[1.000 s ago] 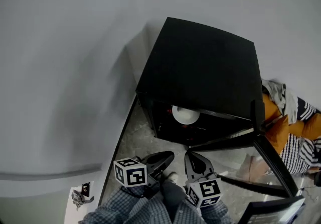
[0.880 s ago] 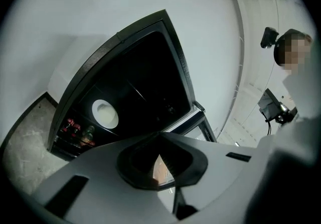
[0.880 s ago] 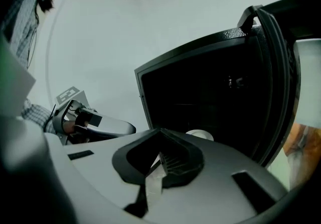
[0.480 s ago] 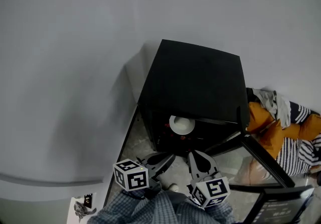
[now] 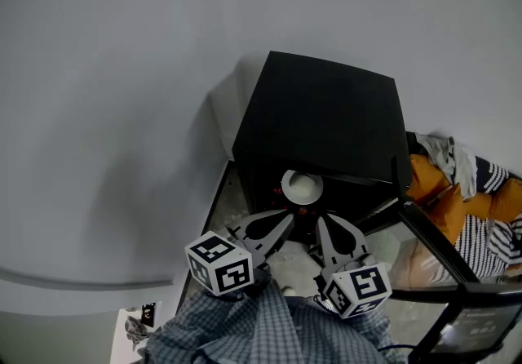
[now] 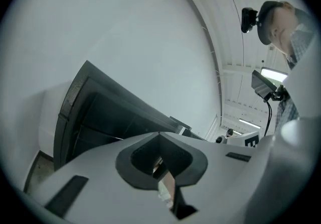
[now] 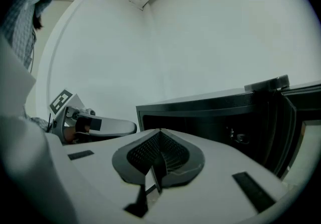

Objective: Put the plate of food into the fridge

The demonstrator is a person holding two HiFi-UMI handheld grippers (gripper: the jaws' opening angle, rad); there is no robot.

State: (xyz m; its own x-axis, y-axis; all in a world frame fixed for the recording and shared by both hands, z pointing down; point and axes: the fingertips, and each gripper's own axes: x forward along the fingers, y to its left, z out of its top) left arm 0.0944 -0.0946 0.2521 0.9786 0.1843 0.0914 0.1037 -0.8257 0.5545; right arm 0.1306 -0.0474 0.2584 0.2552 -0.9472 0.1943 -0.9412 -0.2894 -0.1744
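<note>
A small black fridge [image 5: 326, 122] stands against the grey wall with its door [image 5: 432, 252] swung open to the right. A white plate [image 5: 301, 187] rests inside, just behind the front opening; the food on it is too small to make out. My left gripper [image 5: 287, 219] and right gripper [image 5: 320, 221] hover side by side just in front of the opening, below the plate. Both are shut with nothing between the jaws. The left gripper view shows its joined jaws [image 6: 159, 135] before the fridge [image 6: 95, 112]. The right gripper view shows its jaws [image 7: 160, 131] meeting before the fridge [image 7: 215, 112].
Orange and striped cloth [image 5: 461, 195] lies heaped to the right of the fridge. The open door [image 7: 301, 122] stands close on my right side. A grey wall [image 5: 122, 109] runs along the left. A small printed sheet [image 5: 134, 323] lies at the lower left.
Both grippers have moved forward and up toward the fridge opening. The plate has stayed inside the fridge. The view has shifted slightly.
</note>
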